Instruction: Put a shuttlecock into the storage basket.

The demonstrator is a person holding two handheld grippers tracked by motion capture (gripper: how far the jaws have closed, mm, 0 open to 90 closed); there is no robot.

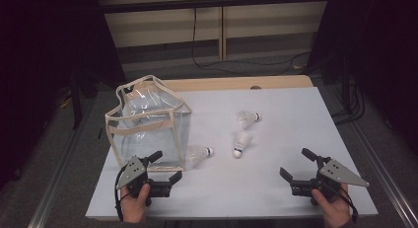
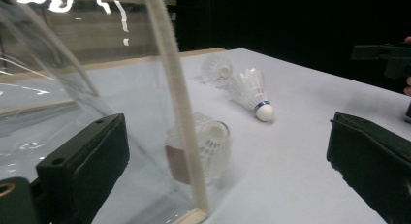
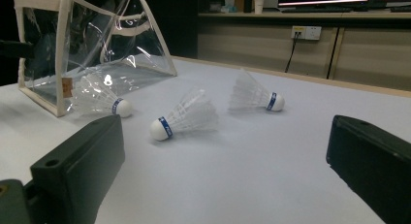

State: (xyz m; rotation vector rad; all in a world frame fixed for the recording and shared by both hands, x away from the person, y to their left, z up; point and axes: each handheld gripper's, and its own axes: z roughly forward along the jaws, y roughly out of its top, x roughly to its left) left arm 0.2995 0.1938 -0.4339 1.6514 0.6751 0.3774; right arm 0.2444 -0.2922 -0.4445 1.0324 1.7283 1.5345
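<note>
I've got the table (image 1: 276, 183) laid out ahead of me, its white top carrying everything. Biggest thing on it is the clear bag (image 1: 148, 127) with cream edging, standing at the left side, mouth up and gaping. My left tool (image 1: 165, 168) sits just in front of the bag's near corner, jaws spread wide with nothing between them; in the left gripper view one jaw sits behind the clear wall and the cream corner seam runs up between the two. My right tool (image 1: 297, 163) hovers low at the right side, well apart from the bag, jaws also released and empty.

Now the small stuff: three shuttlecocks lying on their sides. The near shuttlecock (image 1: 199, 154) rests against the bag's right wall, cork pointing right. The middle shuttlecock (image 1: 241, 143) lies just beyond it, the far shuttlecock (image 1: 248, 118) farther back.

My read: this is the very start of loading shuttlecocks into the bag, nothing picked yet. Next move, I'd say, calls for the right tool to slide forward to the middle shuttlecock, pinch it gently at the cork, while the left steadies the bag's rim.
</note>
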